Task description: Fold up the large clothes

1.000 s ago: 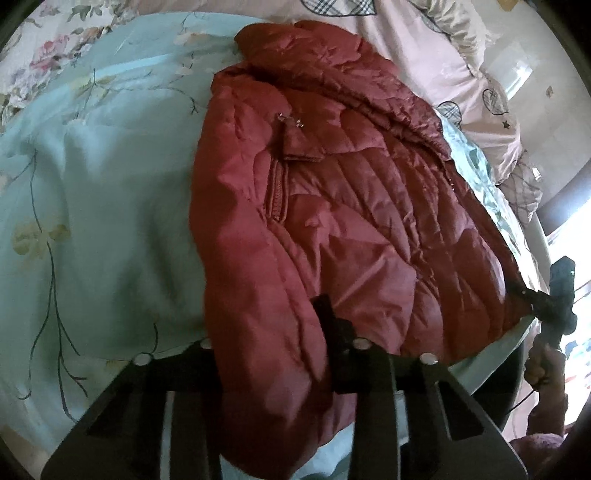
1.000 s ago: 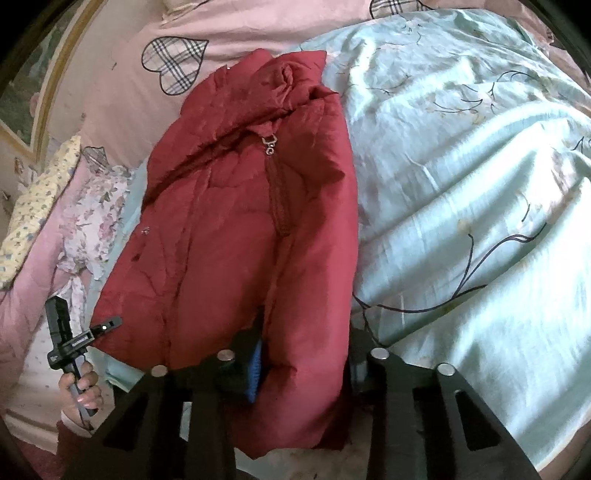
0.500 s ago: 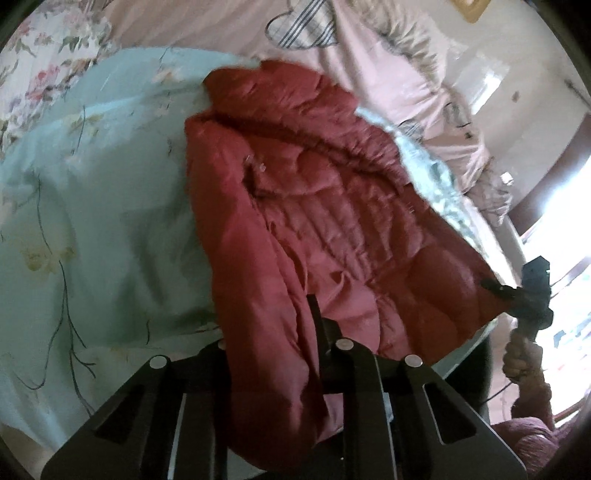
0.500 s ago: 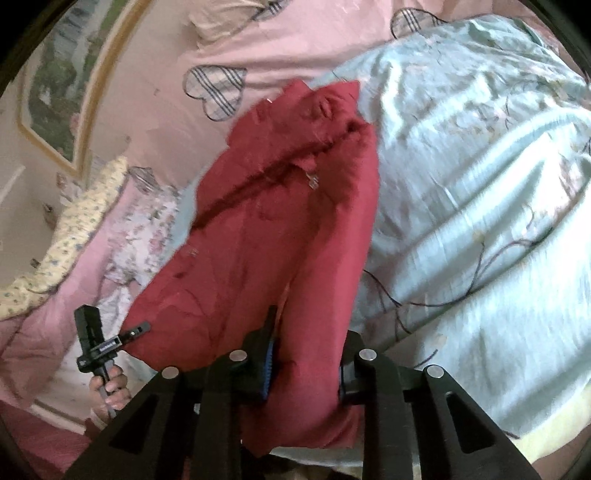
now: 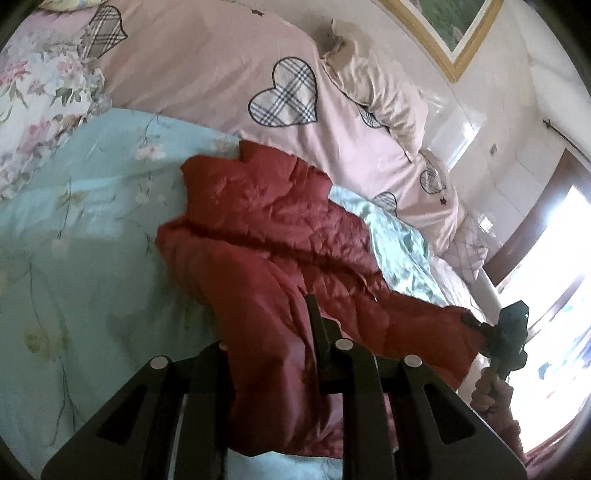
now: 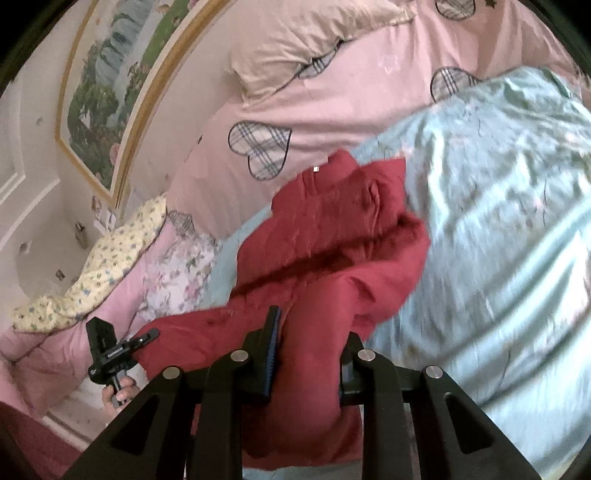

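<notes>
Clenching the red quilted jacket (image 5: 280, 236) — rumpled, hem raised — left gripper (image 5: 273, 354) and right gripper (image 6: 310, 354).

We hold the red jacket (image 5: 266, 236) by its near edge in the left gripper (image 5: 273, 354); the red fabric fills the gap between the two black fingers and hangs below them. The jacket is lifted at our side and its far part lies crumpled on the light blue quilt (image 5: 85, 236). At the jacket's right corner we see the right gripper (image 5: 471, 320), which pinches the fabric there, with a hand (image 5: 491, 395) under it. Behind the jacket lies a pink cover with plaid hearts (image 5: 229, 77). Above this cover, far from the jacket, a framed picture (image 5: 454, 33) hangs on the wall.
</notes>
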